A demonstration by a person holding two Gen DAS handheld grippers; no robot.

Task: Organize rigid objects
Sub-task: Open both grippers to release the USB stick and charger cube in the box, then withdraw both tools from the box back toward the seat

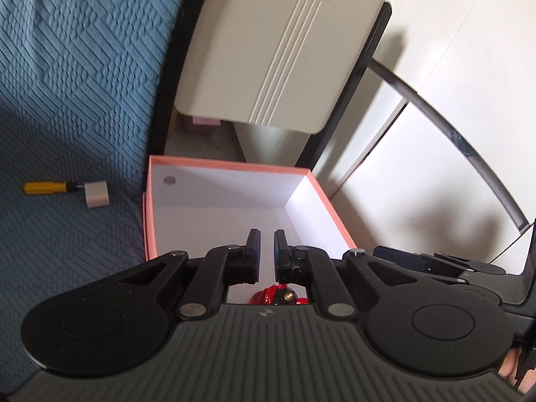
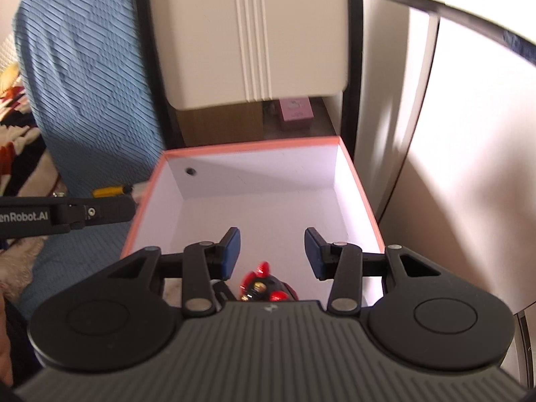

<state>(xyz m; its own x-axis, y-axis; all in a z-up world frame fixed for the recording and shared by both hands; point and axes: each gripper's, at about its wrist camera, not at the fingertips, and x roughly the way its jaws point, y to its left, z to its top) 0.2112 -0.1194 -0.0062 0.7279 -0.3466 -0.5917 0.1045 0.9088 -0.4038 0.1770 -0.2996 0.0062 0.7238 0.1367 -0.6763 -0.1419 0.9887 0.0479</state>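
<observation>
Currently, scene: a pink box (image 1: pixel 234 197) with a white inside sits open on a blue quilted bed (image 1: pixel 67 83); both tools hang over its near end.
Left hand-held gripper (image 1: pixel 267 248): fingers nearly together with a narrow slit between the pads, nothing held.
Right hand-held gripper (image 2: pixel 272 251): fingers wide apart, nothing between them.
In box: a red and black toy (image 2: pixel 264 284) lies on the floor of the box at the near end, below both tools; most of it is hidden under the gripper bodies, so what it is I cannot tell for sure.
Left to sort: a yellow-handled screwdriver (image 1: pixel 48 188) and a small white adapter (image 1: pixel 97 194) lie on the bed, outside the box, just left of its left wall.
Key relation: the screwdriver is to the left and farther away from the left hand-held gripper; its long axis runs left-right, tip toward the box, with the adapter at the tip, probably touching.
Nearer arm: the left one, judged from its view and its place on the left side of the right view.
Next move, judgement: open the left fingers, swing left, close across the handle.
</observation>
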